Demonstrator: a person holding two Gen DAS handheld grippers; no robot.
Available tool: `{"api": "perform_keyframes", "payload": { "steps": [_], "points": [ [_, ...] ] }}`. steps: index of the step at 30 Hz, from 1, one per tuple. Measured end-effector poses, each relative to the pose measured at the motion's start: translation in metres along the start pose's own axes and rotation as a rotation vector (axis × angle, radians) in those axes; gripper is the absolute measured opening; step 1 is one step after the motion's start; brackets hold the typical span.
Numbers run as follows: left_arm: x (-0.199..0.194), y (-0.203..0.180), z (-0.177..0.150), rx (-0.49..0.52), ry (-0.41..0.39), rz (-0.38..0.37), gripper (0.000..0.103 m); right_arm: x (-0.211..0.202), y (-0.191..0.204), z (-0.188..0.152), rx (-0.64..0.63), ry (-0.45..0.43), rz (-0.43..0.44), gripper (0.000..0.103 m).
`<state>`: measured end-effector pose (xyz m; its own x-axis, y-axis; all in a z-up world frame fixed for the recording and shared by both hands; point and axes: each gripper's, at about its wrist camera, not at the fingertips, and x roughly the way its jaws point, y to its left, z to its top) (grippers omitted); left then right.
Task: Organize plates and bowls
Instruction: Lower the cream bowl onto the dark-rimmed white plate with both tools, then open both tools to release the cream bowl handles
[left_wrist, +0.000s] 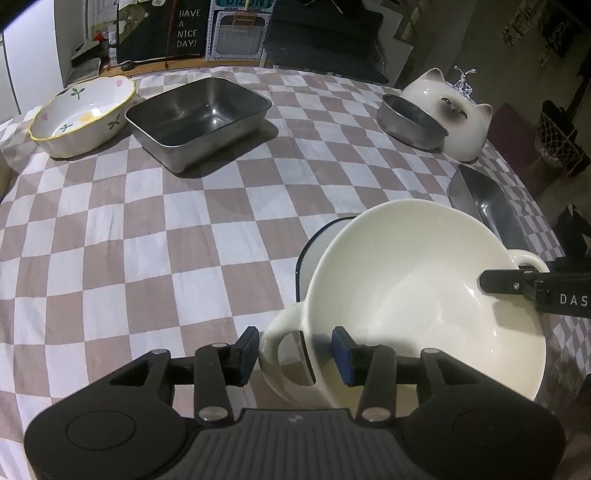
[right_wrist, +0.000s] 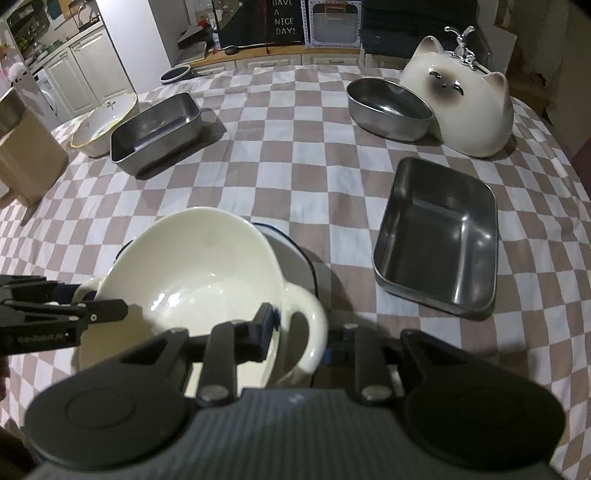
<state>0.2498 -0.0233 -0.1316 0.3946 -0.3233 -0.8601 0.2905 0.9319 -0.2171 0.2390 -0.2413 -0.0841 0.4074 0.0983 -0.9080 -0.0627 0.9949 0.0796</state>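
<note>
A cream two-handled bowl (left_wrist: 424, 295) sits over a white blue-rimmed dish (left_wrist: 314, 251) near the table's front. My left gripper (left_wrist: 293, 354) straddles the bowl's near loop handle (left_wrist: 280, 350), its jaws apart and around it. My right gripper (right_wrist: 299, 332) straddles the bowl's other handle (right_wrist: 314, 317); its right finger is hidden behind that handle. The bowl also shows in the right wrist view (right_wrist: 192, 273), with the dish (right_wrist: 291, 251) under it. Each gripper's finger shows at the far rim in the other's view.
On the checked tablecloth (left_wrist: 147, 240): a flowered ceramic dish (left_wrist: 81, 114), a steel rectangular pan (left_wrist: 199, 114), a steel oval bowl (left_wrist: 410, 122) against a cat-shaped ceramic dish (left_wrist: 458, 110), and another steel pan (right_wrist: 439, 236). A brown box (right_wrist: 26, 162) stands at the left edge.
</note>
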Motion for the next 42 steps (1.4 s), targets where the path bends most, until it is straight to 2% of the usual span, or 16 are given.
{"api": "perform_keyframes", "payload": {
  "steps": [7,11,20,24,28,33,36,40,42],
  "points": [
    [-0.002,0.001,0.0,0.003,-0.004,-0.004,0.05,0.007,-0.001,0.003,-0.004,0.021,-0.006,0.037],
    [-0.004,-0.001,0.001,0.012,-0.015,-0.003,0.051,0.017,0.006,0.0,-0.075,0.055,-0.091,0.043],
    [-0.006,0.0,0.001,0.014,-0.011,-0.002,0.052,0.016,0.004,0.001,-0.094,0.045,-0.086,0.042],
    [-0.005,0.001,0.001,0.02,-0.01,0.009,0.058,0.017,0.002,0.001,-0.087,0.049,-0.075,0.042],
    [-0.004,0.003,0.002,0.011,-0.005,0.005,0.059,0.016,0.003,0.0,-0.088,0.049,-0.073,0.042],
    [-0.004,0.003,0.001,0.008,-0.007,0.023,0.064,0.016,0.004,-0.001,-0.094,0.047,-0.096,0.054],
    [-0.003,0.003,0.001,-0.001,-0.004,0.043,0.073,0.016,0.004,-0.003,-0.098,0.048,-0.109,0.062],
    [-0.002,0.004,0.0,-0.002,0.015,0.073,0.09,0.017,0.0,-0.003,-0.09,0.054,-0.116,0.07],
    [-0.001,0.004,-0.001,0.008,0.022,0.086,0.093,0.018,-0.002,-0.003,-0.09,0.053,-0.127,0.079]
  ]
}}
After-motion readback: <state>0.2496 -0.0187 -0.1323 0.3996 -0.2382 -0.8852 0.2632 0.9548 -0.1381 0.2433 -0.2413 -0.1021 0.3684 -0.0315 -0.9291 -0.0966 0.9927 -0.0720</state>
